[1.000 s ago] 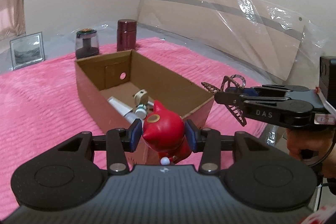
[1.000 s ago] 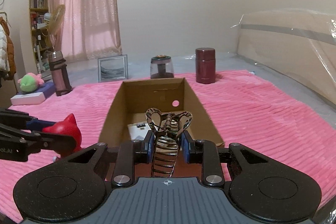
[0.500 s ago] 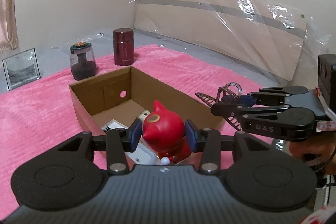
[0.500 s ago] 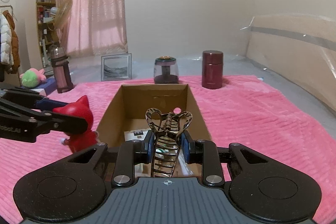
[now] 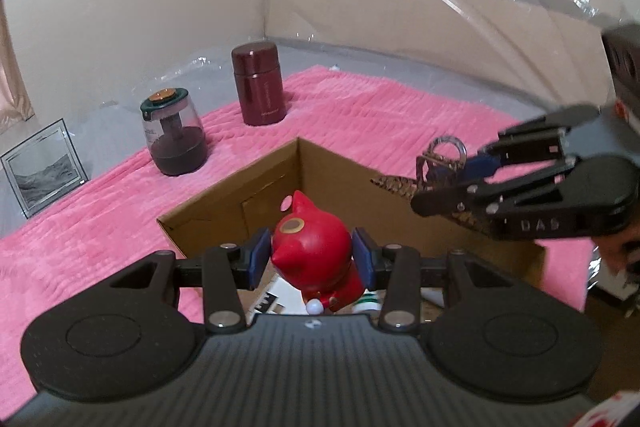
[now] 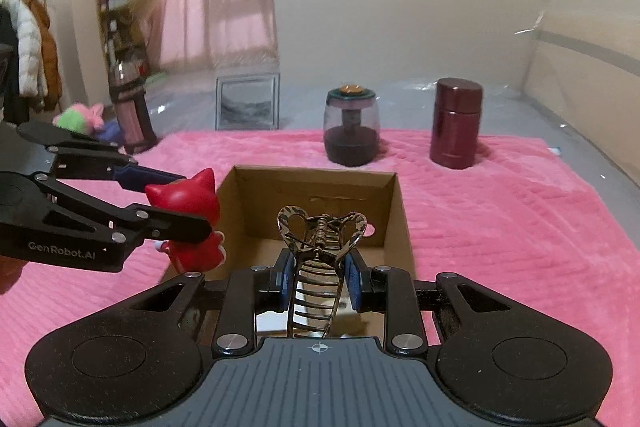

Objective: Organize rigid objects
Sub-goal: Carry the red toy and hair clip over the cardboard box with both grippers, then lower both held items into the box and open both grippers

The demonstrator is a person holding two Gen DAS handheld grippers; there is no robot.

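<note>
Between the blue pads of the left hand-held gripper (image 5: 312, 259), nearest in the left wrist view, a glossy red cat-shaped plastic figurine (image 5: 310, 253) is being clamped at its round head, hanging over the near end of the open brown cardboard box (image 5: 224, 199). Under it, on the box floor, a white printed packet (image 5: 272, 297) is lying, only partly visible. At about 3 o'clock from the figurine, the right hand-held gripper (image 5: 432, 183) is reaching in across the box's right wall, pinching a leopard-patterned claw hair clip with metal teeth (image 5: 400, 183).

Seen from the right wrist, the clip (image 6: 320, 251) is standing upright between that gripper's (image 6: 318, 277) blue pads, its teeth pointing down over the box interior; the left gripper (image 6: 176, 203) with the figurine (image 6: 188, 211) is sitting at 9 o'clock, at the box's left wall (image 6: 224, 211).

Farther out, on the fluffy pink blanket (image 6: 500, 219) around the box, a clear glass jar with a dark green lid and dark contents (image 6: 352, 127) is standing at about 12 o'clock, and a maroon metal flask (image 6: 456, 123) at 1 o'clock. Beyond the blanket, a framed grey landscape picture (image 6: 247, 103) is leaning at 11 o'clock.
</note>
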